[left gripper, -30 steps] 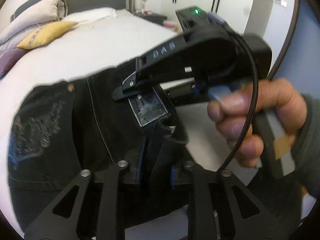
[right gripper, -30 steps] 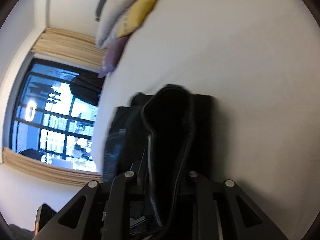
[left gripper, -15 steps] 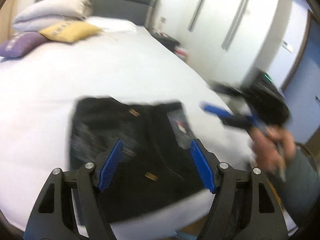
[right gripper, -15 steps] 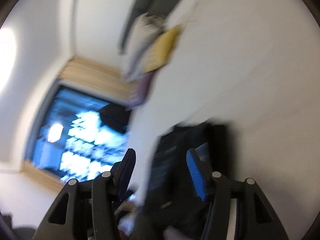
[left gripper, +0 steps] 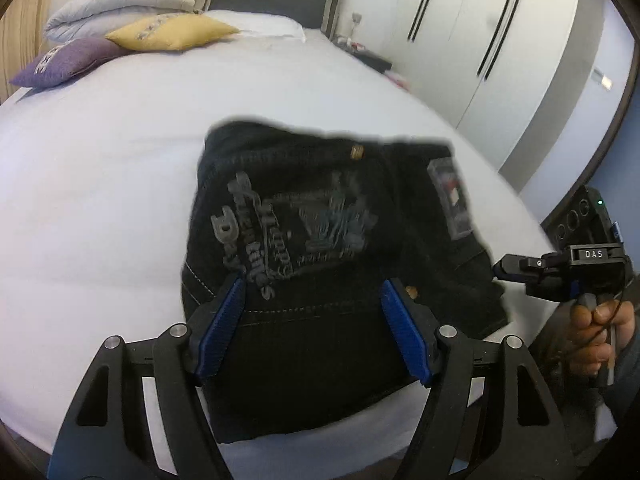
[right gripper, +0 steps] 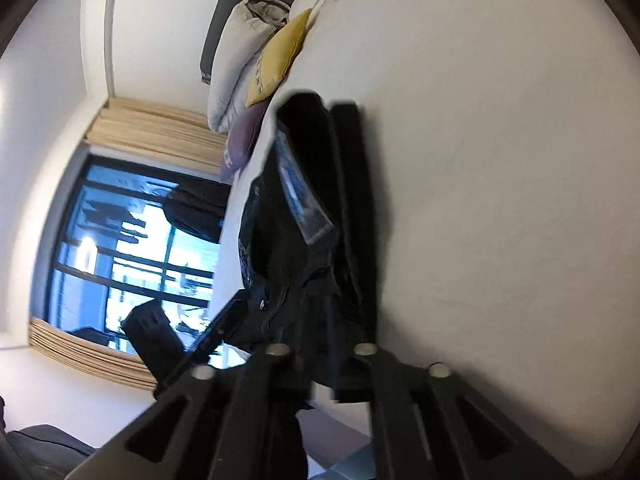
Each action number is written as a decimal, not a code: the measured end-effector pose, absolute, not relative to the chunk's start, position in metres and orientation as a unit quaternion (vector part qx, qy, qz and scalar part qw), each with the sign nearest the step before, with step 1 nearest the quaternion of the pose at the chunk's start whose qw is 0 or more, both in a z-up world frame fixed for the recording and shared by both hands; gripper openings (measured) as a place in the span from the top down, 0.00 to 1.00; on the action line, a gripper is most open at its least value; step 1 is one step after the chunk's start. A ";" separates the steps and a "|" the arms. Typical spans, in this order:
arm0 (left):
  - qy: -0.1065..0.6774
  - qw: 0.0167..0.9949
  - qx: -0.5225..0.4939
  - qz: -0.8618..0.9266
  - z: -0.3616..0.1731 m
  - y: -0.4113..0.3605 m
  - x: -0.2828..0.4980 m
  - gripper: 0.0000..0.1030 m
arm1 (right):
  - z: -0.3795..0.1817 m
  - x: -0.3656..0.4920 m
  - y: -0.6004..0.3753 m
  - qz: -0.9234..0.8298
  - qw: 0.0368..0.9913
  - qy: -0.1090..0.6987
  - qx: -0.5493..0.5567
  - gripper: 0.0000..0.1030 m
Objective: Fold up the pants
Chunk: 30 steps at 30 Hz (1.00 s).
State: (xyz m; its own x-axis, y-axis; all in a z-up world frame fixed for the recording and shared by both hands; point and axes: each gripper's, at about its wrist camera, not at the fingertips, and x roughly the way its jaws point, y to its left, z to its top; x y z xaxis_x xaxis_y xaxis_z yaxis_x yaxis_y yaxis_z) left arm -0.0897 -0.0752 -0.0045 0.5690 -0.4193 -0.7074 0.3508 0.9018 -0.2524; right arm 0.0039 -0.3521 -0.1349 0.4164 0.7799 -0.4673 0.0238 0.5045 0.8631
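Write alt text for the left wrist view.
Folded black pants with a grey print lie on a white bed. The left hand-held gripper hangs above them, its blue pads apart and empty. At the right edge a hand holds the right hand-held gripper, pointing at the pants; pillows are at the headboard.

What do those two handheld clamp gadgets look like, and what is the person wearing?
The left gripper is matte black, with openwork triangular arms, silver pivot screws and ribbed blue pads. The right gripper is also black, marked "DAS" in white, with a green light and a thin black cable looping past the hand. A dark grey-green sleeve covers the wrist.
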 end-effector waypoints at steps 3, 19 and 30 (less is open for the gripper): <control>0.367 0.901 -0.040 -0.227 0.025 -0.079 -0.084 0.32 | -0.090 0.036 -0.345 0.295 0.749 0.424 0.414 0.37; 0.399 0.888 -0.047 -0.222 0.013 -0.092 -0.033 0.32 | -0.140 0.124 -0.326 0.252 0.725 0.459 0.448 0.41; 0.421 0.882 0.020 -0.212 -0.022 -0.111 -0.013 0.32 | -0.169 0.048 -0.289 0.305 0.709 0.454 0.445 0.80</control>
State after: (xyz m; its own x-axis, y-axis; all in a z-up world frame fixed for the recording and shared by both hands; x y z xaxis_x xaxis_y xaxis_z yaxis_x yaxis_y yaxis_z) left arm -0.0128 -0.1110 -0.0221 0.5556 -0.3578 -0.7505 0.3910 0.9091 -0.1440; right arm 0.0480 -0.2889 -0.1690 0.4017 0.8366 -0.3726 -0.0280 0.4179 0.9081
